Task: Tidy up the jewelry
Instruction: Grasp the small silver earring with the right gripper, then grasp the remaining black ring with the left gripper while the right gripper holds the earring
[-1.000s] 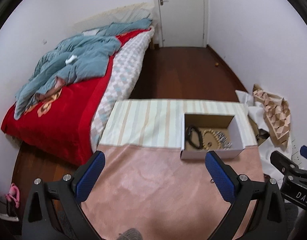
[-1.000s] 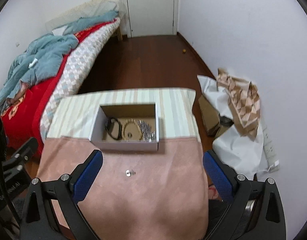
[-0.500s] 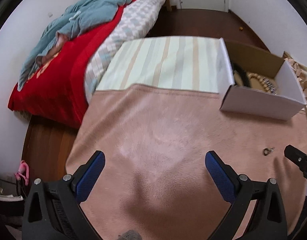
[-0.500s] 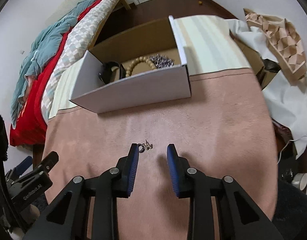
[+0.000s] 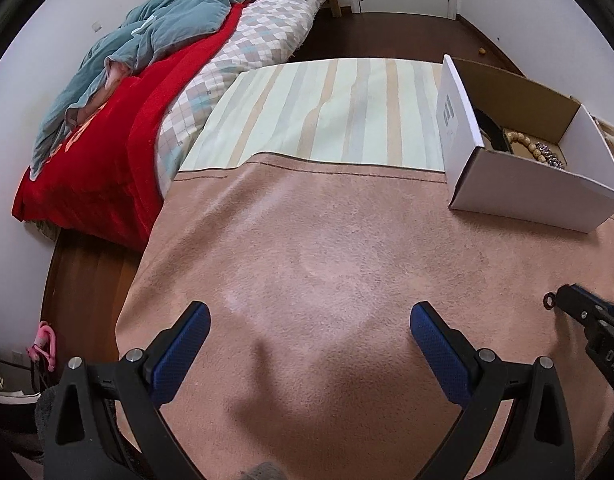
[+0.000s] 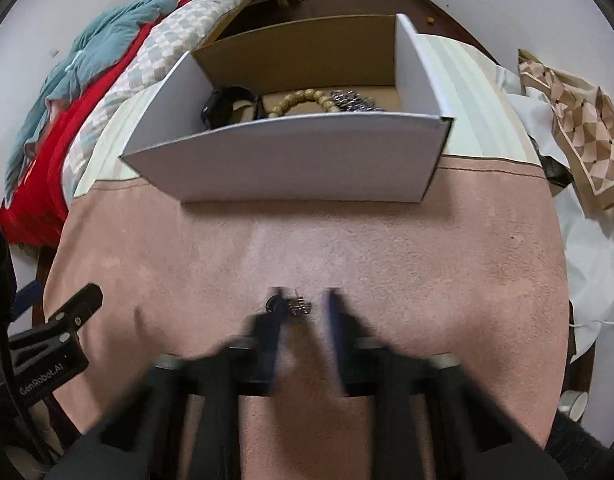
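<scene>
A small ring with a silver charm (image 6: 293, 306) lies on the pink cloth (image 6: 427, 264). My right gripper (image 6: 305, 302) is low over it, its fingers narrowly apart on either side, blurred by motion. The ring also shows in the left wrist view (image 5: 550, 302) beside the right gripper's fingertip. A white cardboard box (image 6: 307, 156) behind it holds a black bracelet (image 6: 227, 104), a wooden bead bracelet (image 6: 303, 100) and a silver chain (image 6: 355, 102). My left gripper (image 5: 307, 344) is wide open and empty above the cloth, left of the box (image 5: 539, 196).
A striped cloth (image 5: 331, 112) covers the table's far half. A bed with a red blanket (image 5: 99, 152) stands to the left. Patterned paper and white bags (image 6: 575, 136) lie on the floor at the right. The cloth's edge drops to the wooden floor (image 5: 83, 280).
My right gripper has come down onto the ring, its fingers still narrowly apart and now blurred by motion. My left gripper has shifted slightly and stays open.
</scene>
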Action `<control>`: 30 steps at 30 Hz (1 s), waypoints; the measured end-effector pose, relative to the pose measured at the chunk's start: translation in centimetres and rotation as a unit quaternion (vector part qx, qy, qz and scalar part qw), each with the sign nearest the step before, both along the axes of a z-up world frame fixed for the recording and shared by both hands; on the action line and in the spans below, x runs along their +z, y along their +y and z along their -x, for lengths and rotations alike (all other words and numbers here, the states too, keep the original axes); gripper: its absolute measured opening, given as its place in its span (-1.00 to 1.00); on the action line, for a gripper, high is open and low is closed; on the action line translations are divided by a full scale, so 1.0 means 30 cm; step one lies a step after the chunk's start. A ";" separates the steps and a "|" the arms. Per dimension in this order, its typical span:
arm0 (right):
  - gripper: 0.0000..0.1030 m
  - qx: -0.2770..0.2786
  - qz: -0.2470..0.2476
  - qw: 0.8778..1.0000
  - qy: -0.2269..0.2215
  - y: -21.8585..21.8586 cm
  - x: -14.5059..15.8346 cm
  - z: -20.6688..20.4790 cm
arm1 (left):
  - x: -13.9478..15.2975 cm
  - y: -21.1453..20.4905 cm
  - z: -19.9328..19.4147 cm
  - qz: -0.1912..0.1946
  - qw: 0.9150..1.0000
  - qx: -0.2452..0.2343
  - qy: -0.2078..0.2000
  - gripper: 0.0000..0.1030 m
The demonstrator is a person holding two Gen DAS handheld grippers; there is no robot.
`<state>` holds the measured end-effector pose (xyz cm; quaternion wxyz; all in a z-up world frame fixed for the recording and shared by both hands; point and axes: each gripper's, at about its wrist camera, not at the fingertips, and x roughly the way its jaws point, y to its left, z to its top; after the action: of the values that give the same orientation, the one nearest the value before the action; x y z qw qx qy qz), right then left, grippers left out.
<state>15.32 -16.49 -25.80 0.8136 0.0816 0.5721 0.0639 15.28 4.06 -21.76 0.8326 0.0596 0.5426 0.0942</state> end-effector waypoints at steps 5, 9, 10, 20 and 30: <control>-0.83 -0.014 -0.005 1.000 -0.020 -0.039 0.029 0.031 | 0.012 -0.034 -0.002 0.001 1.000 -0.013 -0.003 0.98; -0.83 -0.047 -0.017 0.998 -0.028 -0.115 0.055 0.052 | 0.005 -0.080 -0.011 0.010 1.000 -0.027 0.002 0.98; -0.83 -0.052 -0.015 0.998 -0.030 -0.130 0.059 0.057 | 0.003 -0.097 -0.013 0.016 0.999 -0.032 0.005 0.98; -0.83 -0.112 0.003 0.993 -0.027 -0.298 0.042 0.117 | -0.031 -0.375 -0.029 0.076 0.990 -0.115 0.036 0.98; -0.83 -0.143 0.008 0.989 -0.037 -0.391 0.057 0.136 | -0.061 -0.523 -0.033 0.063 0.982 -0.171 0.043 0.20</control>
<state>11.23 -28.23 -24.09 0.8356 0.1538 0.5246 -0.0545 16.26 -11.63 -23.58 0.8143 0.1027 0.5647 -0.0867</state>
